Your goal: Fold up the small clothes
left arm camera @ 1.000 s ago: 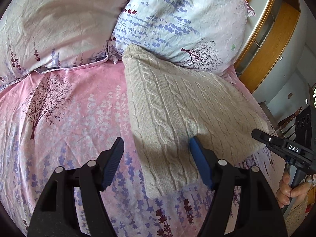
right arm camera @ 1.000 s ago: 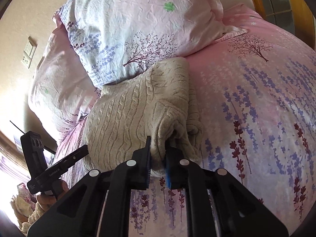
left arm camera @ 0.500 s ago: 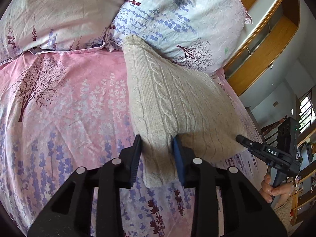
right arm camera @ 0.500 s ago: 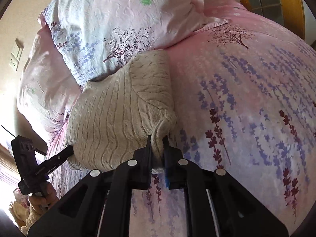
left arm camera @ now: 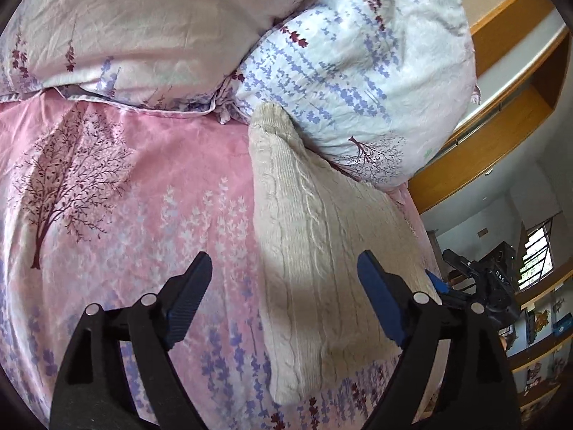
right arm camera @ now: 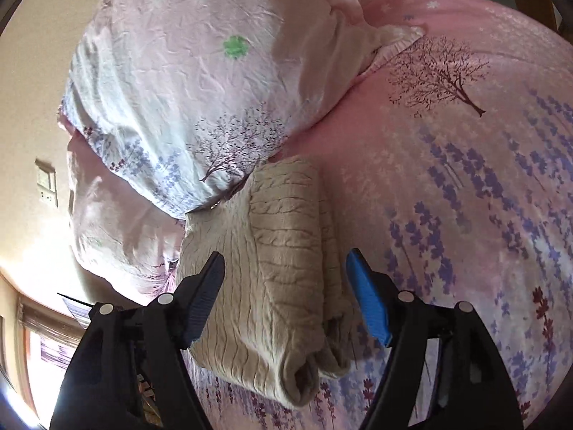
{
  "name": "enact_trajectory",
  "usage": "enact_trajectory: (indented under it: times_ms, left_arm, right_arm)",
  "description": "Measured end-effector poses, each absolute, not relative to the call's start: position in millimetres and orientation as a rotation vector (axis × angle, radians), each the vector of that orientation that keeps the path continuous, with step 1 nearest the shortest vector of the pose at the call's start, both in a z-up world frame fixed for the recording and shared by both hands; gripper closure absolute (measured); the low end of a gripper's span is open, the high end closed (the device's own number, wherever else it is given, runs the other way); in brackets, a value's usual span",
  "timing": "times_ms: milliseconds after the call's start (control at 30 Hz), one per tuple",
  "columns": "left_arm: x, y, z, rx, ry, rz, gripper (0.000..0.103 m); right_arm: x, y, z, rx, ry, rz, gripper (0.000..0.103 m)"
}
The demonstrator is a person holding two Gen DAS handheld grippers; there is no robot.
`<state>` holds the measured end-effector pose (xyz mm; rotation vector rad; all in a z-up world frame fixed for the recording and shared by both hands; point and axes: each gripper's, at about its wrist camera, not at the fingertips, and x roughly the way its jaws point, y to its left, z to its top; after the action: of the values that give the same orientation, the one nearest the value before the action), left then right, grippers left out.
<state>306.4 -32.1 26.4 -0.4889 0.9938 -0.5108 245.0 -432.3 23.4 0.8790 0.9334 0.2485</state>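
A beige cable-knit sweater [left arm camera: 315, 251] lies folded on the pink floral bedspread [left arm camera: 125, 197], its far end against a pillow. My left gripper [left arm camera: 283, 279] hangs over the sweater's near left edge, jaws opening, pads clear of the knit. In the right wrist view the same sweater [right arm camera: 272, 279] shows its stacked folded layers. My right gripper [right arm camera: 284, 279] stands over them, jaws opening wide, the fabric lying loose between and below the fingers. The right gripper [left arm camera: 465, 279] also shows at the sweater's far side in the left wrist view.
Two floral pillows [left arm camera: 358, 53] [right arm camera: 200, 82] lean at the head of the bed, touching the sweater. Wooden shelving [left arm camera: 501, 150] and a window stand beyond the bed's right edge. A wall switch [right arm camera: 46, 188] is on the cream wall.
Both grippers were pinching the sweater's edges half a second ago and have let go, jaws spread wide. The sweater has been pushed toward the pillows and now rests flat.
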Motion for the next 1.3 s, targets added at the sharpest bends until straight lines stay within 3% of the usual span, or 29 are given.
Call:
enact_trajectory:
  times_ms: [367,633,700,800,1067,1300]
  left_arm:
    - [326.3,-61.1,4.3,-0.516,1.079,-0.577,0.021]
    - [320.6,-74.7,0.5,-0.546,1.084,-0.621,0.043]
    - [319.4,-74.3,2.8,-0.555,1.066,-0.631,0.057]
    - [315.6,-66.7,7.7,-0.547,1.050,-0.639,0.063]
    - [272.9,15.8,46.5,-0.526,0.946,-0.631,0.064]
    - [260.4,102.1,22.6,-0.547,0.980,-0.475,0.061]
  right_arm:
    - [277.9,-412.5,-3.8,0.845,1.052,0.289,0.032]
    - [275.0,-400.6,-13.3,0.876,1.042,0.385,0.065]
    - [271.0,-397.9,-8.8,0.858,1.017,0.379,0.068]
    - [264.0,-386.2,8.5,0.817,0.955,0.400,0.071]
    - [260.3,-303.5,55.8,0.628,0.856,0.525,0.074]
    - [268.9,-233.9,25.4,0.533,0.948,0.575,0.074]
